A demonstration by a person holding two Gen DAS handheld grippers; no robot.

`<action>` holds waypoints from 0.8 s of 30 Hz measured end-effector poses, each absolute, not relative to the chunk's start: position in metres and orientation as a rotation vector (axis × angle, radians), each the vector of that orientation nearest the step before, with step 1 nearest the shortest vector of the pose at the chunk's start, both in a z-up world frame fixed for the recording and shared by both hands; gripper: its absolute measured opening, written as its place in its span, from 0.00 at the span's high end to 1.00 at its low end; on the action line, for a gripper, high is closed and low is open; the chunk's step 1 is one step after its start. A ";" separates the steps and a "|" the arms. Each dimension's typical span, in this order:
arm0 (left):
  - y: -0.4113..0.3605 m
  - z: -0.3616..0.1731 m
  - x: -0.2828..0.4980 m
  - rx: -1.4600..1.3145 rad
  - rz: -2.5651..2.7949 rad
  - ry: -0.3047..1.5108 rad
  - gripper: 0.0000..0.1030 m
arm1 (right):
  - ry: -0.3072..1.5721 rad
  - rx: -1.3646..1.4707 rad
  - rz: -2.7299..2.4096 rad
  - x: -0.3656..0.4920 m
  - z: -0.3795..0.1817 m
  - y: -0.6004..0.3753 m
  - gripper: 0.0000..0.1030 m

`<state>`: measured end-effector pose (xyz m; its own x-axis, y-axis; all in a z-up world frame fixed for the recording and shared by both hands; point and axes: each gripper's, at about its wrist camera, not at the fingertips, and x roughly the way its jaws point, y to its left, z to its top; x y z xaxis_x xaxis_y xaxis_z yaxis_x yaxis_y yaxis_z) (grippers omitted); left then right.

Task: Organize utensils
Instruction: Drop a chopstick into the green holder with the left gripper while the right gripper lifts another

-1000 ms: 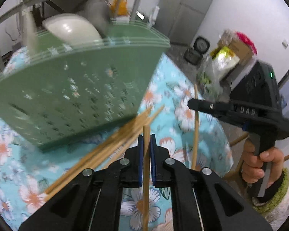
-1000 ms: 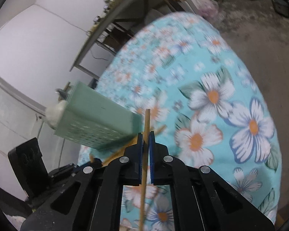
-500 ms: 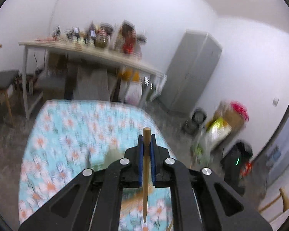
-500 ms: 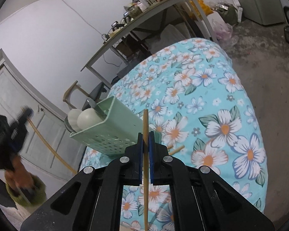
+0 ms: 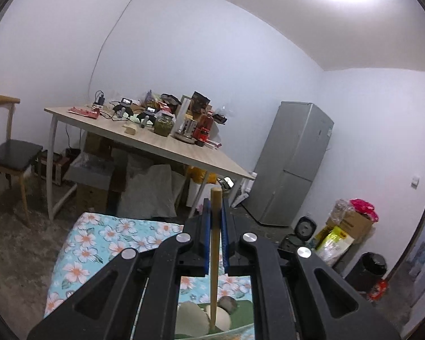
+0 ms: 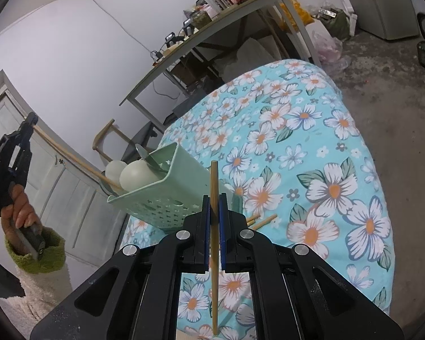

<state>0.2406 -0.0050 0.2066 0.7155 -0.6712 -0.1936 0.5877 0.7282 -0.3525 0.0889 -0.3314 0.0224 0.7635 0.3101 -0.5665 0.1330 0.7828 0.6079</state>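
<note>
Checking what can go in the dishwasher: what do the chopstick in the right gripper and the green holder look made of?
Chopstick: likely bamboo or wood, matte tan, unlacquered look. Green holder: apparently moulded plastic, pale green, smooth finish, with perforated walls.

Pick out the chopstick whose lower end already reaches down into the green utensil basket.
The chopstick held by the left gripper: it slants into the basket. The right gripper's stick hangs outside; others lie on the tablecloth.

Cluttered wooden table [image 5: 167, 144], grey fridge [image 5: 294, 167], wooden chair [image 5: 5, 153], cardboard box [image 5: 351, 222]
</note>
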 end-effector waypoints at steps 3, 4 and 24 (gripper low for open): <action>-0.010 0.201 0.244 -0.258 -0.688 0.311 0.94 | 0.710 0.678 0.101 0.089 0.022 -0.331 0.96; -0.012 0.199 0.244 -0.247 -0.679 0.304 0.94 | 0.712 0.678 0.101 0.089 0.022 -0.332 0.96; -0.045 0.124 0.243 -0.134 -0.704 0.412 0.93 | 0.702 0.669 0.116 0.080 0.026 -0.327 0.96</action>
